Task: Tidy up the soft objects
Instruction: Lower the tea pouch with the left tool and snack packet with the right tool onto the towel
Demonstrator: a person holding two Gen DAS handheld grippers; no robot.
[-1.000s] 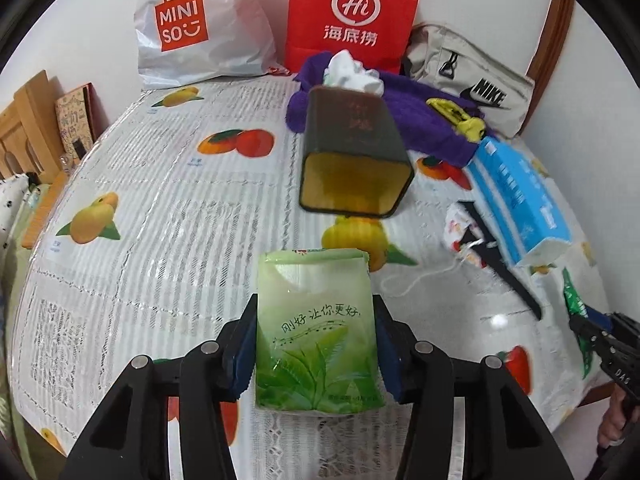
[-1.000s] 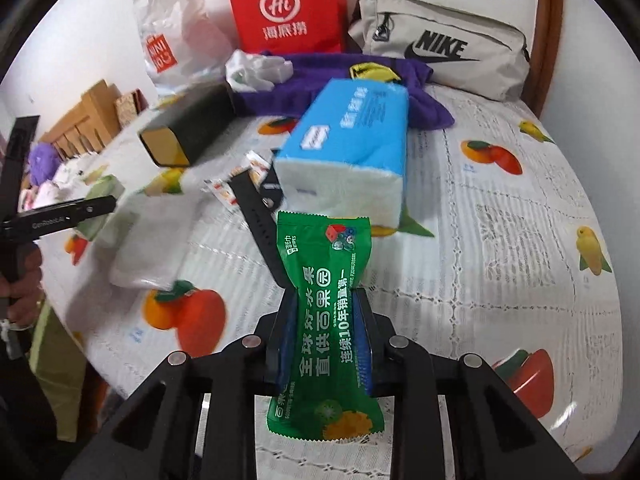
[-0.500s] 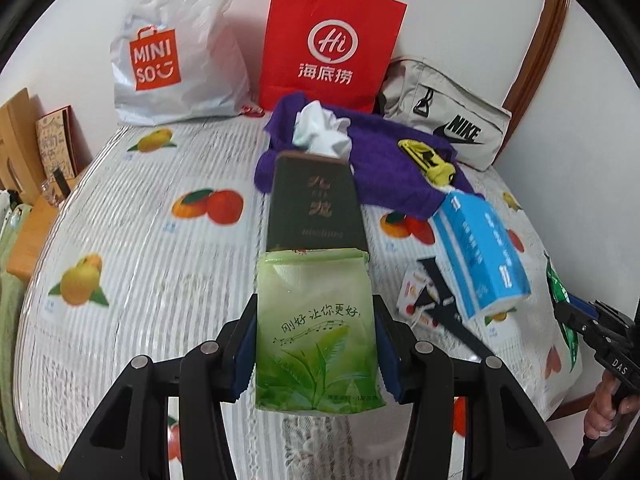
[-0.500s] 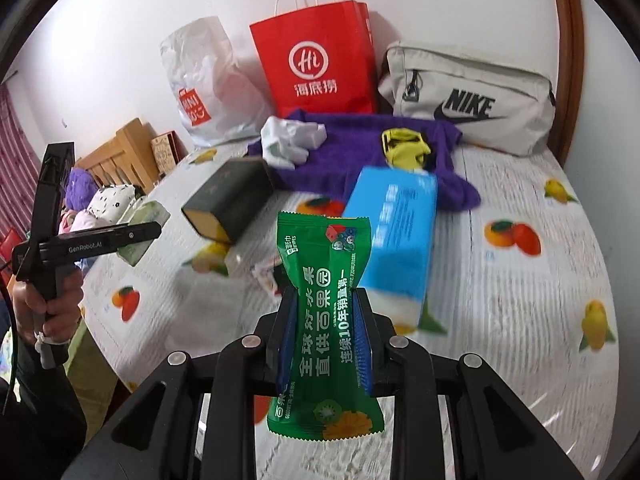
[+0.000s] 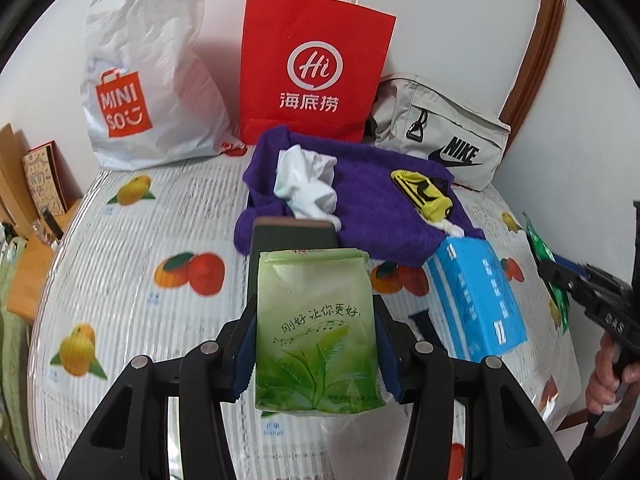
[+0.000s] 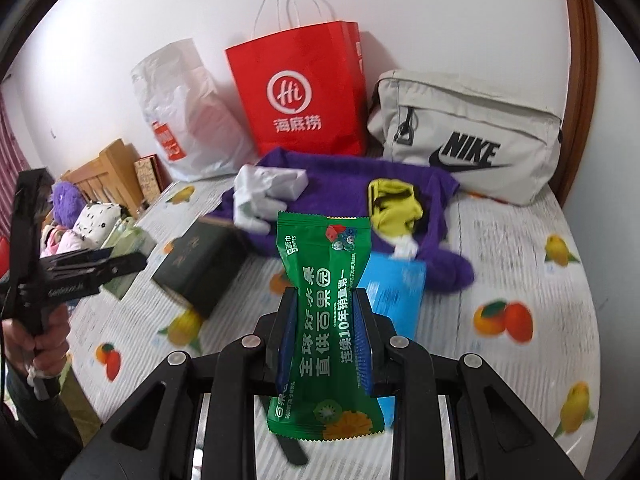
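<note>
My left gripper [image 5: 316,340] is shut on a light green tissue pack [image 5: 314,332] with a leaf print, held above the table. My right gripper [image 6: 325,336] is shut on a dark green snack packet [image 6: 324,312], also lifted off the table. Behind them lies a purple towel [image 5: 372,208] with a crumpled white cloth [image 5: 308,186] and a yellow and black item [image 5: 424,196] on it. From the right wrist view the left gripper [image 6: 120,262] with its pack shows at the left. The right gripper [image 5: 560,276] shows at the right edge of the left wrist view.
A dark green box [image 6: 200,264] and a blue tissue pack [image 5: 476,300] lie on the fruit-print tablecloth [image 5: 132,264]. At the back stand a white Miniso bag [image 5: 148,76], a red paper bag [image 5: 312,76] and a grey Nike bag [image 6: 464,132]. Wooden furniture [image 6: 108,176] stands left.
Both grippers have risen and drawn back with their packs, so the bags at the back show more fully. The dark box now sits behind the left pack.
</note>
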